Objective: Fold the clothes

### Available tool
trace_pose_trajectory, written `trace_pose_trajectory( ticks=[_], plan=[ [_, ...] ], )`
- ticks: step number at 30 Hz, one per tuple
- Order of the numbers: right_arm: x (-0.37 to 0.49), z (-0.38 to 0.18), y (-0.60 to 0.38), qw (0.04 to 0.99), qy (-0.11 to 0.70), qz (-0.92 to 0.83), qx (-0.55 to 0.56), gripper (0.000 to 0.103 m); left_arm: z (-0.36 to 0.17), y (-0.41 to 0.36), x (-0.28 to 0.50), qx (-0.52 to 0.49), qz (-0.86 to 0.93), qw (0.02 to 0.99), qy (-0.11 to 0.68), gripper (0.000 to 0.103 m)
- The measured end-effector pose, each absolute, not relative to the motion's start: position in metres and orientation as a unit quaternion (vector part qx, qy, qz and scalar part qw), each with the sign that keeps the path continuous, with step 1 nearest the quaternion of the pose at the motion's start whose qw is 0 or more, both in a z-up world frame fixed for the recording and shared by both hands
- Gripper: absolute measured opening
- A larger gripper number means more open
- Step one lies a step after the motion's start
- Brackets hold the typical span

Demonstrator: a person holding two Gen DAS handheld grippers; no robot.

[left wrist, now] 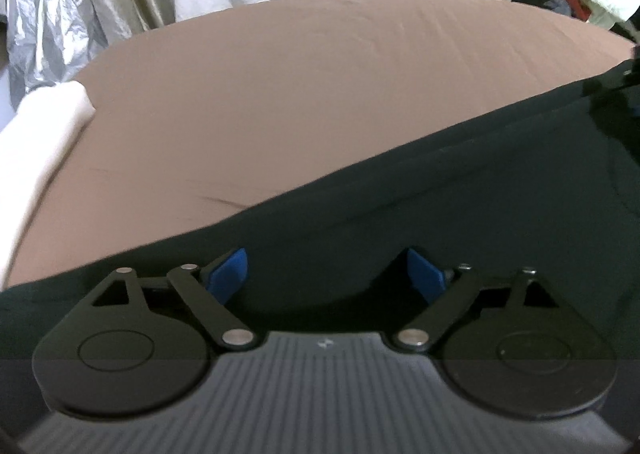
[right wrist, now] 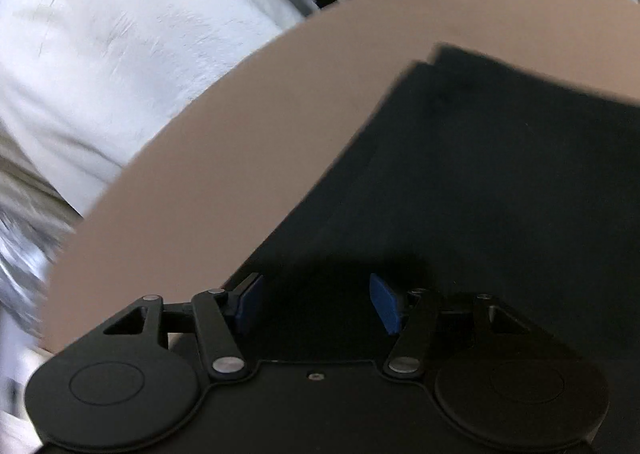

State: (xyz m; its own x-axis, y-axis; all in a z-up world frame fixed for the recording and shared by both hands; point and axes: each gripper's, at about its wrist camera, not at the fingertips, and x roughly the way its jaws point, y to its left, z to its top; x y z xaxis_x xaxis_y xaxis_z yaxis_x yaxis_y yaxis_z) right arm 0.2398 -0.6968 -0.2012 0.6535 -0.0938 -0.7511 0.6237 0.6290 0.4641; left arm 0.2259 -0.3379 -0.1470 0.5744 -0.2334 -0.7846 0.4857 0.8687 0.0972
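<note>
Counter (left wrist: 280, 101): brown-covered, broad, mostly bare.
Dark garment (left wrist: 460, 193): lies flat on the counter's near side; the right wrist view shows stacked layered edges at its far corner (right wrist: 436, 57), so at least one fold looks done. Further folds likely remain.
Left claw (left wrist: 326, 274): released, jaws wide, above the cloth, gripping nothing.
Right claw (right wrist: 316, 302): released, empty, over the garment.

black garment (left wrist: 440, 189) on plain tan sheet (left wrist: 280, 73); blue fingers (left wrist: 228, 268).
</note>
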Motion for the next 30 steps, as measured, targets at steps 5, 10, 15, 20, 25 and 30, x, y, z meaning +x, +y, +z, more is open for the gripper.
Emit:
trace_pose_trajectory(
  ticks=[5,10,15,20,25,30],
  plan=[
    [0.252,-0.207,-0.669,0.868,0.362,-0.242,0.241,0.011,-0.160,-0.342,0.227,0.139,-0.230,0.868,0.418,0.024],
    [0.231,-0.190,-0.683,0.873,0.308,-0.223,0.306,0.005,-0.151,-0.359,0.204,0.187,-0.233,0.881,0.366,0.003],
    [0.220,-0.156,-0.691,0.902,0.233,-0.180,0.315,0.002,-0.137,-0.348,0.203,0.146,-0.216,0.908,0.329,0.000],
    [0.240,-0.174,-0.704,0.905,0.232,-0.214,0.285,0.000,-0.146,-0.377,0.210,0.222,-0.203,0.902,0.308,0.000],
    [0.239,-0.186,-0.725,0.858,0.309,-0.212,0.351,0.012,-0.155,-0.382,0.207,0.188,-0.214,0.896,0.340,0.039],
    [0.189,-0.140,-0.734,0.869,0.273,-0.235,0.339,0.070,-0.150,-0.374,0.204,0.081,-0.268,0.880,0.383,0.075]
  ],
)
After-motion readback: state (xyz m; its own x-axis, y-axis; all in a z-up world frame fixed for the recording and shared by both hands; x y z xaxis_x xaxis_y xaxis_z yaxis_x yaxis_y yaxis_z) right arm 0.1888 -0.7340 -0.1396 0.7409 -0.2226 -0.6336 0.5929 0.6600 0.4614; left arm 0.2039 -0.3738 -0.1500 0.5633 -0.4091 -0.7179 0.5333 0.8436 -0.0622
